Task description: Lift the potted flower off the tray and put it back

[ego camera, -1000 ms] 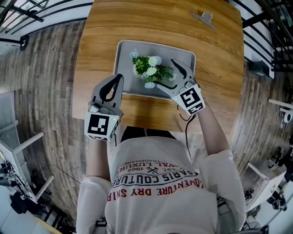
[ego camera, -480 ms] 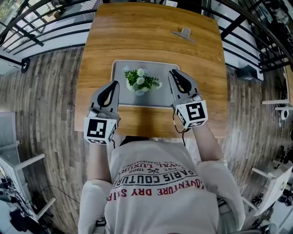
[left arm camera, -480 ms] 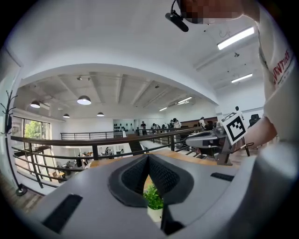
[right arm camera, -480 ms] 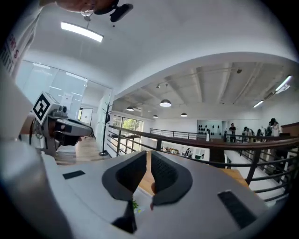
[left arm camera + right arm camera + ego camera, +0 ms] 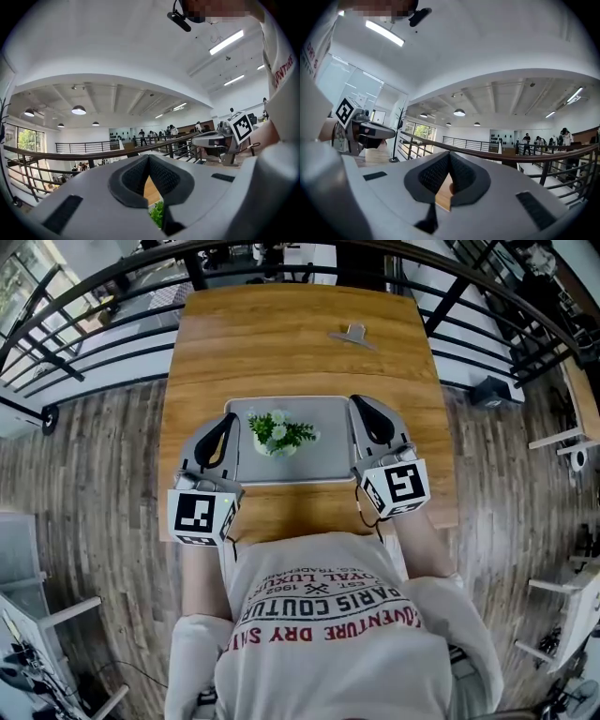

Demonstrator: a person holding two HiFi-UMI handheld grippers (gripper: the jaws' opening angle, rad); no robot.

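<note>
A person in a white printed T-shirt [image 5: 319, 634] stands at the near edge of a wooden table [image 5: 291, 343], holding a gripper in each hand; both point away from the body and lie roughly level. The left gripper [image 5: 225, 420] has its jaws closed, pad tips meeting, with nothing clamped; only a sliver of tabletop and green leaves shows through the gap below the tips. The right gripper [image 5: 362, 403] is likewise closed tight on nothing, with bare wood showing beneath its tips. From the head view, each gripper's nose overlaps one short side of a grey tray [image 5: 323, 463]. The potted flower [image 5: 277, 433] stands upright on that tray, left of its middle, between the two grippers and clear of both; its white blooms and green leaves hide most of the pot. Further along the table, near its far end, lies a small metal clip [image 5: 353, 334], well apart from the tray. Beyond the table runs a dark railing [image 5: 70, 155].
</note>
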